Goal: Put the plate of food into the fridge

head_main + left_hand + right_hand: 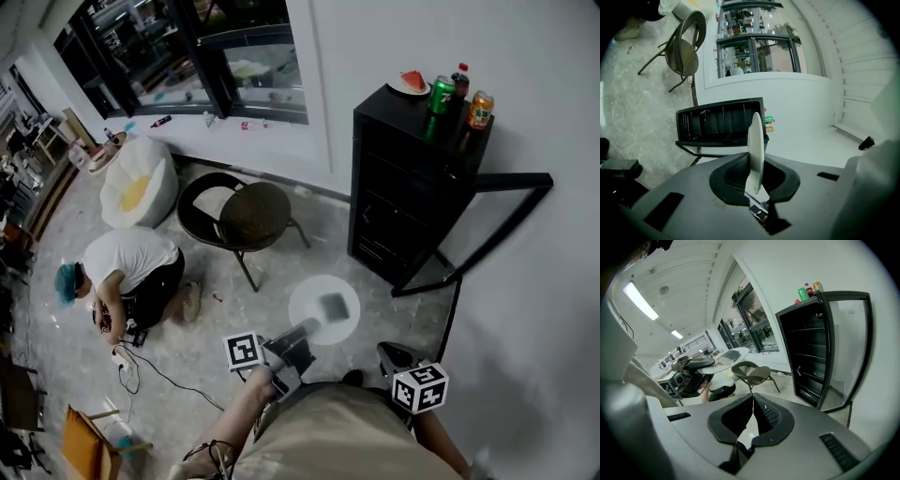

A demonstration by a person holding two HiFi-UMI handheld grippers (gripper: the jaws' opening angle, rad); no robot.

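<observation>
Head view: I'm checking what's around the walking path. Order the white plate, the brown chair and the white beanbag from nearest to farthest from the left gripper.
1. White plate, held in the jaws of the left gripper.
2. Brown chair, on the floor beyond it, slightly left.
3. White beanbag, far left by the window.

The fridge (403,178) stands with its door (506,181) swung wide to the right, bare floor (328,248) leading up to its shelves; a chair (246,217) sits off to the left.
</observation>
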